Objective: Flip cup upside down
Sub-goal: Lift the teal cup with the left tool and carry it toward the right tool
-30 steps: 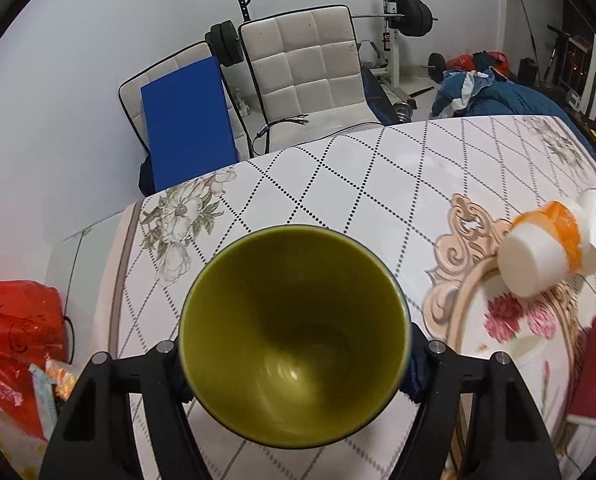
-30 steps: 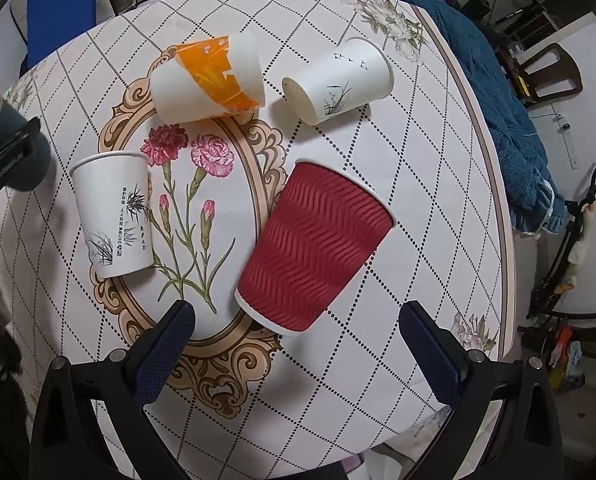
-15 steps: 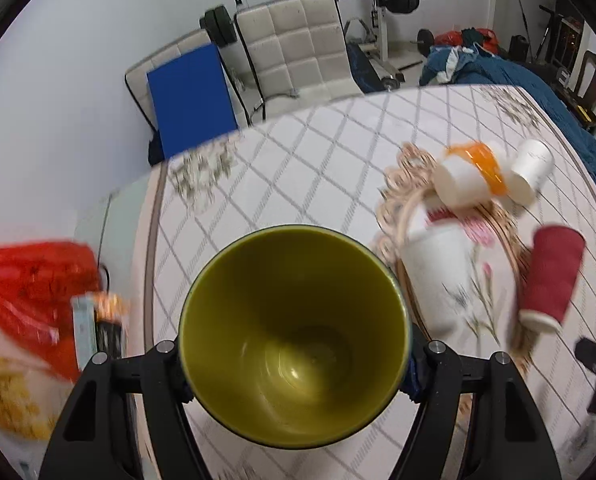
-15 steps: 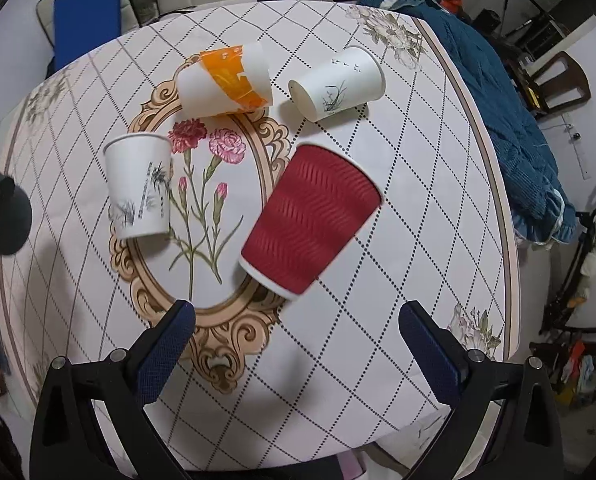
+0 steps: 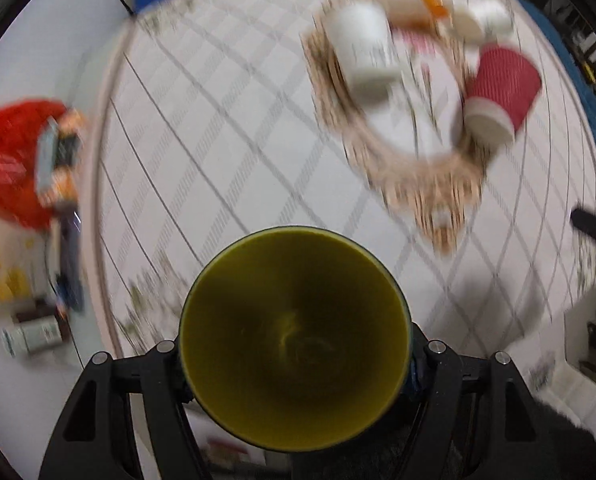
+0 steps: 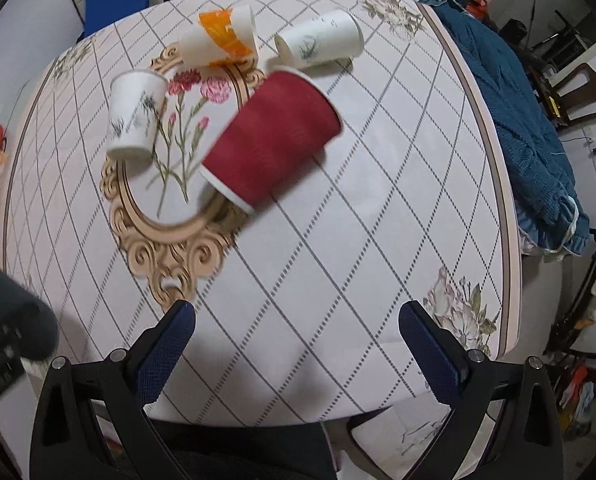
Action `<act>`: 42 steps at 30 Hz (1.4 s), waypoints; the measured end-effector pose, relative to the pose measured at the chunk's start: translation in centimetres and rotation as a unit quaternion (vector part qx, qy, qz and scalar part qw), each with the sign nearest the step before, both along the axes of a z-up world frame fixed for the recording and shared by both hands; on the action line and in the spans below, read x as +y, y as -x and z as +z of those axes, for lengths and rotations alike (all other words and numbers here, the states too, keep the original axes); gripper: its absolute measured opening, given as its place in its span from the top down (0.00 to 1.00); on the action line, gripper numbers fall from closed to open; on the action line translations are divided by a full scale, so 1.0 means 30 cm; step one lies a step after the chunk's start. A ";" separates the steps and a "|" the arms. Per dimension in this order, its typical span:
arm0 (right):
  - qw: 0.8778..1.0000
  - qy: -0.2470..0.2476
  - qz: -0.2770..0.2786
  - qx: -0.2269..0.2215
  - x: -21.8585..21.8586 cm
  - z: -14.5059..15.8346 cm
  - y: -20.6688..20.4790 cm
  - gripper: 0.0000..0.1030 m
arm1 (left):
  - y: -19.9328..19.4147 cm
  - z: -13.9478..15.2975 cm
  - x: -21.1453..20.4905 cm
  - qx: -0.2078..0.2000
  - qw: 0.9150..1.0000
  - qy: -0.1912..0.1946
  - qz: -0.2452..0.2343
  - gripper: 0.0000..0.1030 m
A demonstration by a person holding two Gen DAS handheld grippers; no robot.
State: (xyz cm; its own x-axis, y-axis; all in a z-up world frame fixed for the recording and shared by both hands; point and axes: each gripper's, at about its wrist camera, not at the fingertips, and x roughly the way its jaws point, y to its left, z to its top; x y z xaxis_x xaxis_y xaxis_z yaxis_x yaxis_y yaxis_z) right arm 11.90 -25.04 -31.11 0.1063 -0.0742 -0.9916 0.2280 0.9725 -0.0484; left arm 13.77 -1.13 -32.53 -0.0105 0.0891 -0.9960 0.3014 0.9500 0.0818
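My left gripper (image 5: 296, 354) is shut on a dark cup with a yellow-green inside (image 5: 294, 320). Its mouth faces the camera and tips down toward the table (image 5: 218, 160); the view is blurred by motion. In the right wrist view the cup's dark outside (image 6: 14, 320) shows at the far left edge, above the table's near left part. My right gripper (image 6: 298, 344) is open and empty over the table's near edge. A red ribbed cup (image 6: 270, 140) lies on its side in front of it.
A white cup (image 6: 136, 114) stands upside down on the table's flower oval. An orange-and-white cup (image 6: 218, 42) and a white bird-print cup (image 6: 318, 44) lie on their sides further back. A blue cloth (image 6: 518, 120) hangs over the right edge. Red bags (image 5: 14, 160) are at the left.
My left gripper has tipped the cup forward and down, so its view swung from the room to the tabletop. My right gripper has pulled back toward the table's near edge.
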 end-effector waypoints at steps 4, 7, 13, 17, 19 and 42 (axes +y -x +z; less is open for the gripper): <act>1.000 -0.009 0.009 0.013 -0.029 -0.040 0.056 0.00 | 0.039 -0.074 -0.010 0.052 0.999 -0.006 0.014 0.34; 1.000 -0.013 0.011 0.020 -0.043 -0.062 0.081 0.00 | 0.026 -0.130 -0.020 0.084 0.996 -0.003 0.027 0.35; 1.000 -0.011 -0.003 0.025 -0.080 -0.076 0.093 0.00 | -0.043 -0.206 -0.048 0.119 0.992 0.004 0.048 0.35; 1.000 -0.004 -0.017 0.023 -0.109 -0.071 0.083 0.00 | -0.109 -0.230 -0.067 0.116 0.992 0.007 0.051 0.35; 0.999 -0.002 -0.023 0.024 -0.118 -0.072 0.075 0.00 | -0.141 -0.249 -0.065 0.117 0.991 0.009 0.060 0.35; 0.999 0.012 -0.043 0.027 -0.095 -0.070 0.059 0.00 | -0.288 -0.338 -0.024 0.095 0.993 0.010 0.071 0.19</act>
State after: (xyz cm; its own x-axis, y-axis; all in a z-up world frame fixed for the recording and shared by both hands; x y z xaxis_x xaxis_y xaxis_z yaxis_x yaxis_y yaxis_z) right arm 10.13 -27.89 -33.21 0.0455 -0.1044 -0.9935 0.3069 0.9479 -0.0856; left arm 22.41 -1.85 -42.67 -0.2102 0.0545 -0.9761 0.1734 0.9847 0.0176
